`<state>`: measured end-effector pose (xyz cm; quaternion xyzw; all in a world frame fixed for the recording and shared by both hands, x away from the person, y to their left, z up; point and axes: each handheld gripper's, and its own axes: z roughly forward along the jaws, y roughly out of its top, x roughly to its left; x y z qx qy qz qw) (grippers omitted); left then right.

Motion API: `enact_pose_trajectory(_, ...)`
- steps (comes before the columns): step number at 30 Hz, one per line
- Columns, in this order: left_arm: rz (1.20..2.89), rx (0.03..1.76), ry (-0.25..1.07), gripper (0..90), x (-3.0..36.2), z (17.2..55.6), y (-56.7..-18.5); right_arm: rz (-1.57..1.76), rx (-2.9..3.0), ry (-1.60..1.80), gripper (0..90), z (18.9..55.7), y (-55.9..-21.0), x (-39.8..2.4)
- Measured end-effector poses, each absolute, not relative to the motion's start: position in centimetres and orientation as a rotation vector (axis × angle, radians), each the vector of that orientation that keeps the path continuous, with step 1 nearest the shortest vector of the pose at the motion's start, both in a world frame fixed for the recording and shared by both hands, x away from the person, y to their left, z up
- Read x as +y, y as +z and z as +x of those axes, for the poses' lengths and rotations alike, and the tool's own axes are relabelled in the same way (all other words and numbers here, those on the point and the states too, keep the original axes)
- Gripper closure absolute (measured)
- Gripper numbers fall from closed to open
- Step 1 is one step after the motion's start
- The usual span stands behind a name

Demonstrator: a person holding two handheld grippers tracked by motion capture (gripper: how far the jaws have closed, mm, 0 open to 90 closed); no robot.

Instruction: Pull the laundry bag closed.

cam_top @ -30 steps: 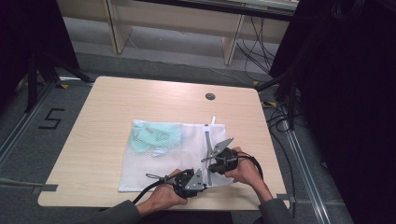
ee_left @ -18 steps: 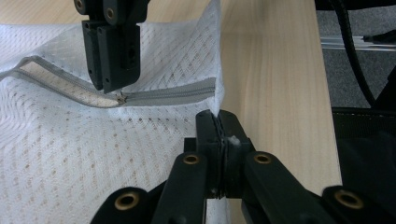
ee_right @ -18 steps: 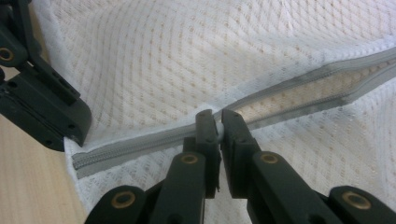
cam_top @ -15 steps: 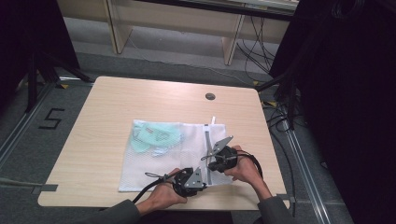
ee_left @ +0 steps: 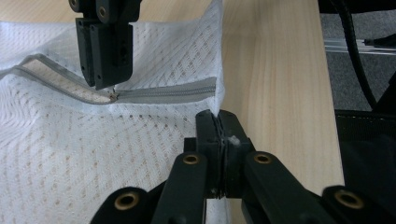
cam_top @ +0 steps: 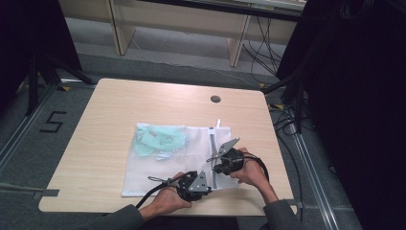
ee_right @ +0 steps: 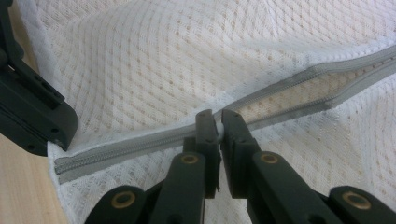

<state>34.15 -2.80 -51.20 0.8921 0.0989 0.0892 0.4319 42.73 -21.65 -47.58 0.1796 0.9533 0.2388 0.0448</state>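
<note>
A white mesh laundry bag lies flat on the table with a pale green garment inside it. Its grey zipper runs along the right-hand side. My left gripper is shut on the bag's mesh edge at the near corner, just past the zipper's closed end. My right gripper is shut on the zipper pull, where the closed stretch meets the gaping open stretch. In the high view the left gripper and right gripper sit close together at the bag's near right corner.
The wooden table has a round cable hole at the back. Its right edge runs close beside the bag corner. Cables lie on the floor to the right. A "5" mark is on the floor at left.
</note>
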Motion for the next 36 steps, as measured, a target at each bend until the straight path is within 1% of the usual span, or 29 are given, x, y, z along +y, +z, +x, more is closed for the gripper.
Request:
enact_pose_trajectory(12,2.226,0.244,0.209,88.5,-2.8,34.2,-51.1,0.544,2.894,0.695,86.7,43.4,-47.5,-21.6)
enact_pose_trajectory(13,2.250,0.220,0.218,88.5,-2.6,34.3,-51.0,0.548,2.898,0.695,86.7,43.5,-47.5,-21.6)
enact_pose_trajectory(15,2.227,0.245,0.209,88.6,-2.7,34.2,-51.1,0.547,2.885,0.708,86.7,43.7,-47.6,-21.7)
enact_pose_trajectory(19,2.234,0.229,0.235,88.6,-2.8,34.2,-51.0,0.541,2.886,0.707,86.7,44.0,-47.6,-21.6)
enact_pose_trajectory(22,2.222,0.244,0.206,88.6,-2.8,34.1,-51.0,0.566,2.876,0.689,86.7,44.2,-47.6,-21.6)
enact_pose_trajectory(27,2.225,0.242,0.215,88.6,-2.8,34.1,-51.0,0.498,2.865,0.709,86.7,44.9,-47.7,-21.7)
enact_pose_trajectory(28,2.226,0.241,0.216,88.6,-2.8,34.2,-51.0,0.543,2.872,0.697,86.7,44.7,-47.7,-21.7)
enact_pose_trajectory(31,2.228,0.239,0.205,88.6,-2.7,34.1,-50.9,0.518,2.866,0.693,86.7,44.9,-47.7,-21.5)
enact_pose_trajectory(36,2.238,0.225,0.217,88.7,-2.7,34.1,-50.9,0.581,2.868,0.680,86.7,45.0,-47.6,-21.5)
